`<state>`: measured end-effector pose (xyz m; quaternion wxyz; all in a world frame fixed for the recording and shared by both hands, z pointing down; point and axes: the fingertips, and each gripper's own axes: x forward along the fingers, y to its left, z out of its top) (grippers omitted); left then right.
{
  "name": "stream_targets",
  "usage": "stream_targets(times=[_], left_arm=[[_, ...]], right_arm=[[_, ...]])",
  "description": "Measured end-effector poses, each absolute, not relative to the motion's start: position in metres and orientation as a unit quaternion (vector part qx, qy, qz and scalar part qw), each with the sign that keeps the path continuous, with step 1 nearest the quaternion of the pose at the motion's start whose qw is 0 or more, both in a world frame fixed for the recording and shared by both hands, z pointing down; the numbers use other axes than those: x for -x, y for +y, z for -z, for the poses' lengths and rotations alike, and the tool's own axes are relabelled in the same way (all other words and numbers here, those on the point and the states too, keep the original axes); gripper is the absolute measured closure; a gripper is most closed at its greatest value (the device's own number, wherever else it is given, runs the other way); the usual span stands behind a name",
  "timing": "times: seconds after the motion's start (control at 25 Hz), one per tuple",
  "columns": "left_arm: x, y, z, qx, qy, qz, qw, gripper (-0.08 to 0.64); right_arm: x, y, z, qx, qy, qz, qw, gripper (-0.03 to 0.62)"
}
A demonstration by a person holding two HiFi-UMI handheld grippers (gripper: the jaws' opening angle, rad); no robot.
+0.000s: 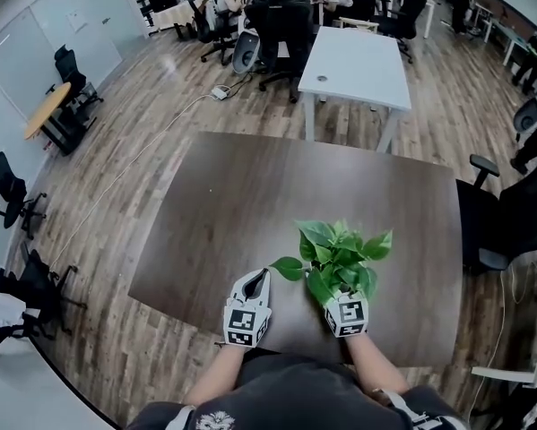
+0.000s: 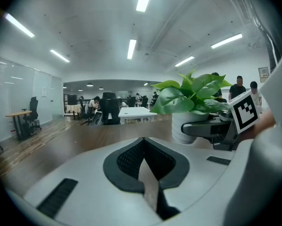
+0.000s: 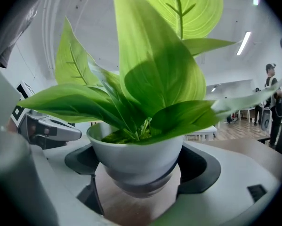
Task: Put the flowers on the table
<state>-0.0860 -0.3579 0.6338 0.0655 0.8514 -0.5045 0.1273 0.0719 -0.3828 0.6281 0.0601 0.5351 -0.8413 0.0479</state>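
My left gripper [image 2: 148, 175], at 7 o'clock, has its jaws pressed together on nothing. My right gripper [image 3: 141, 173], at 5 o'clock, hugs the white pot [image 3: 138, 157] of the flowers [image 1: 335, 260] over the dark table [image 1: 241, 195], near its front edge. I can't tell whether the pot is touching down yet. If I let go early or tilted, I judge the leafy top could tip it.

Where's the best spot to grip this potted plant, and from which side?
Grip the pot by its round white wall just below the rim, coming in level from the near side, a jaw on each flank. The leaves spread wide overhead, blocking any approach from above, and the pot narrows downward, so it likely won't slip through.
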Motion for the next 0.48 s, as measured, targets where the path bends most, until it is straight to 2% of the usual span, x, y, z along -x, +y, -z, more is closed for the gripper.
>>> stream_targets(times=[0.48], left_arm=[[0.084, -0.363, -0.662, -0.849, -0.5, -0.152, 0.085, 0.552]], right_arm=[[-0.07, -0.411, -0.689, -0.532, -0.836, -0.078, 0.109, 0.089]])
